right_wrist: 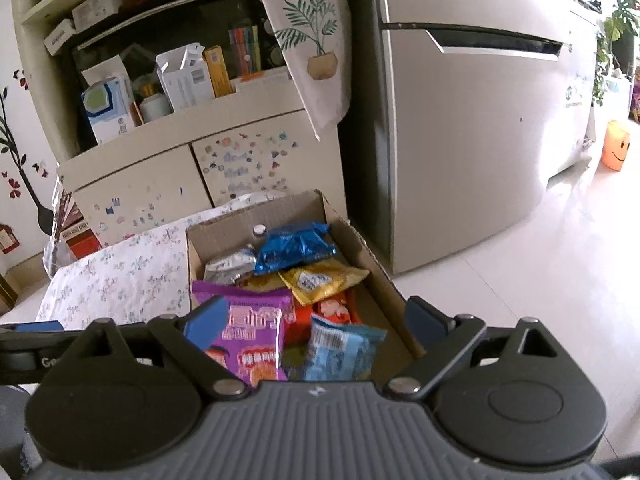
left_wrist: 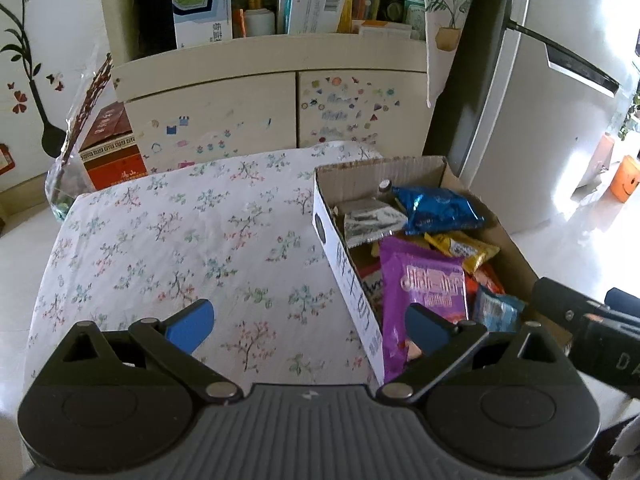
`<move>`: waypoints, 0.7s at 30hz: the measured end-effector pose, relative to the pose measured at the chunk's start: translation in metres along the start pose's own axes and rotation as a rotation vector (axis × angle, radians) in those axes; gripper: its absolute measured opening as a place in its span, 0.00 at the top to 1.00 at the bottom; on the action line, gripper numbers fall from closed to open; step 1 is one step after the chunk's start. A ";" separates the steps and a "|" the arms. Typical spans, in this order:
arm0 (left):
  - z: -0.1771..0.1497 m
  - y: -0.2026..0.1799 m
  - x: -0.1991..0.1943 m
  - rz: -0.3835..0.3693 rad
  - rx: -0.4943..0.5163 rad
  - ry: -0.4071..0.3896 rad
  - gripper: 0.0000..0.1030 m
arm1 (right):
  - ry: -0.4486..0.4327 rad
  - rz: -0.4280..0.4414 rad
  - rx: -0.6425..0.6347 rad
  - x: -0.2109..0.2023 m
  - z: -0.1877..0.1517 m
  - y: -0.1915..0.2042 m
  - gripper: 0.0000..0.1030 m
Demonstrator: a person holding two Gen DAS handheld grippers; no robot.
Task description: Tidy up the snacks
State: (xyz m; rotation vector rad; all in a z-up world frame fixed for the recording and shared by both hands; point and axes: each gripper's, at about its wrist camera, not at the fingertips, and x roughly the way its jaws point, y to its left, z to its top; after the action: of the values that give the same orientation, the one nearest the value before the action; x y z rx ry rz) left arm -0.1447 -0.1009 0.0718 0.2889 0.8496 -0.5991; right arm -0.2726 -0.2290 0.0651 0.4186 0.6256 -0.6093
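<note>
Right wrist view: the right gripper [right_wrist: 316, 322] is held over the near end of the cardboard box [right_wrist: 376, 264], jaws spread wide with nothing clamped between them. The purple packet [right_wrist: 256, 320] and the light blue packet [right_wrist: 340, 346] are seen between the fingers, but no pad contact is visible. The jaws have just widened and are nearly settled, so a release or a fresh approach is judged likely; which one cannot be told.

All the snacks are found inside the box: the dark blue bag [right_wrist: 294, 246] and the silver packet [right_wrist: 230, 264] at the far end, the yellow packet [right_wrist: 320, 282] mid-box, and an orange packet [right_wrist: 332, 308] just behind the light blue one. They are piled loosely and overlapping, not sorted.

Left wrist view: the left gripper [left_wrist: 310, 326] is also wide open and empty, straddling the box's left wall [left_wrist: 352, 280], one finger over the floral cloth [left_wrist: 180, 240], the other over the purple packet.

The box is set at the cloth's right edge, its right wall close to the table edge, with bare floor beyond. Open room is given only left of the box, on the bare cloth. The box walls are raised, so a lift clear of the rim is judged necessary before any sideways move. The fridge [right_wrist: 480, 140] stands behind and right of the box, well apart.
</note>
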 end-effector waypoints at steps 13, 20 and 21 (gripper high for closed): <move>-0.023 0.005 -0.017 0.043 0.023 0.001 0.00 | 0.032 -0.047 -0.037 -0.018 -0.022 0.010 0.08; -0.028 0.001 -0.019 0.055 0.062 0.005 0.00 | 0.034 -0.074 -0.070 -0.024 -0.027 0.016 0.08; -0.029 0.000 -0.019 0.059 0.069 0.005 0.00 | 0.035 -0.076 -0.074 -0.025 -0.028 0.016 0.08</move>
State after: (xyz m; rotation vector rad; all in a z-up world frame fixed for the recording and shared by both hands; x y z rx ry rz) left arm -0.1729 -0.0801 0.0681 0.3772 0.8232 -0.5733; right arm -0.2898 -0.1922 0.0636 0.3382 0.6977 -0.6498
